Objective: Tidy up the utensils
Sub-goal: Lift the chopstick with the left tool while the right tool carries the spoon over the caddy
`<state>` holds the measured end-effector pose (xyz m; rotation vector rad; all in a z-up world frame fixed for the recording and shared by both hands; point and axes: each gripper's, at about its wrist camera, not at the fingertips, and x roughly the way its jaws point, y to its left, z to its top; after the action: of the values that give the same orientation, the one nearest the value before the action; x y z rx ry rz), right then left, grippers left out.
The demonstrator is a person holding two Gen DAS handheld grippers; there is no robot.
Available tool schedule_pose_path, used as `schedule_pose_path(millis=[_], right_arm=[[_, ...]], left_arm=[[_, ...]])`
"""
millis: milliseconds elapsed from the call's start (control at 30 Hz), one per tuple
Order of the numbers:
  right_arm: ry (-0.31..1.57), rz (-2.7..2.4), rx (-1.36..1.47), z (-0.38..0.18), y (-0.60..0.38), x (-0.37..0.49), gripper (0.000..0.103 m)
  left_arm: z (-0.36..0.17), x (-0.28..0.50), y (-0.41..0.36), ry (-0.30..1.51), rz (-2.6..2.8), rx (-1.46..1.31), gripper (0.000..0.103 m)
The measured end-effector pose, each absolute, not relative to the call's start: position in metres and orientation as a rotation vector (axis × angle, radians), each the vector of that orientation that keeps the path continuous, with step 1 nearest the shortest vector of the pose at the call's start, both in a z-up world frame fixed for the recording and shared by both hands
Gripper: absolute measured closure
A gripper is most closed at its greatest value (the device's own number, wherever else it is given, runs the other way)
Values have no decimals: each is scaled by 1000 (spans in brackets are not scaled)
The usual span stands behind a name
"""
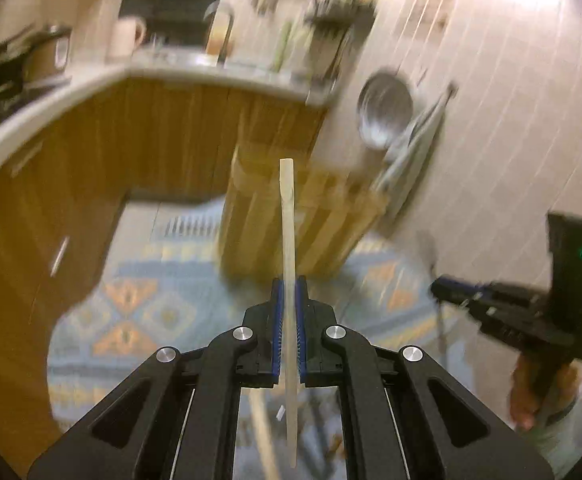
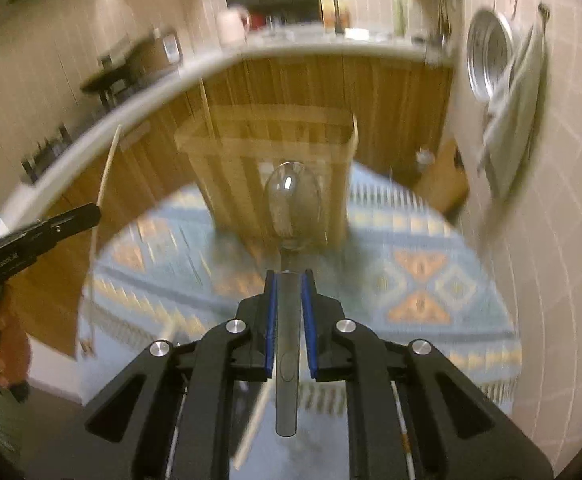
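A: Left gripper (image 1: 289, 280), jaws pinched tight on a pale wooden chopstick (image 1: 287, 240); the stick runs straight out ahead and back under the body. Right gripper (image 2: 289, 276), jaws closed on the handle of a metal spoon (image 2: 292, 208), bowl forward.

B: Both lifted?

A: Looks so, both utensils hang over open floor and touch nothing else. Each view catches the other gripper off to the side with a hand on its grip.

B: Progress?

A: Early, I'd say. Two picked up, neither put away. No holder or tray I can make out, so I can't tell the destination.

B: Below?

A: A dark glossy surface sits under the jaws in the right wrist view, with a pale stick on it, too blurred to name. Beyond it, a blue patterned rug (image 2: 411, 280), a wooden stool (image 2: 275, 148), a curved counter (image 2: 219, 64) over wood cabinets, tiled walls, a metal bowl (image 1: 385, 114) hanging. Heavy motion blur.
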<state>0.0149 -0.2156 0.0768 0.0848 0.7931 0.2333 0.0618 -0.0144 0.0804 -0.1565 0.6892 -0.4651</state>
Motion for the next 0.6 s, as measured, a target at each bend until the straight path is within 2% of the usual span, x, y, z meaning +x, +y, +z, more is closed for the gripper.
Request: schedule_pose_path(millis=[167,333,600], right_arm=[[640,223,120,117,-213,41,93],[499,212,199,144,-223,75,93],[324,175,265,155,-228,115,93]], left_arm=[[131,84,-30,476,-476,-188,100],[157,116,-41,317,-472,-250,100],[151,164,-48,210,-407,-261,100]])
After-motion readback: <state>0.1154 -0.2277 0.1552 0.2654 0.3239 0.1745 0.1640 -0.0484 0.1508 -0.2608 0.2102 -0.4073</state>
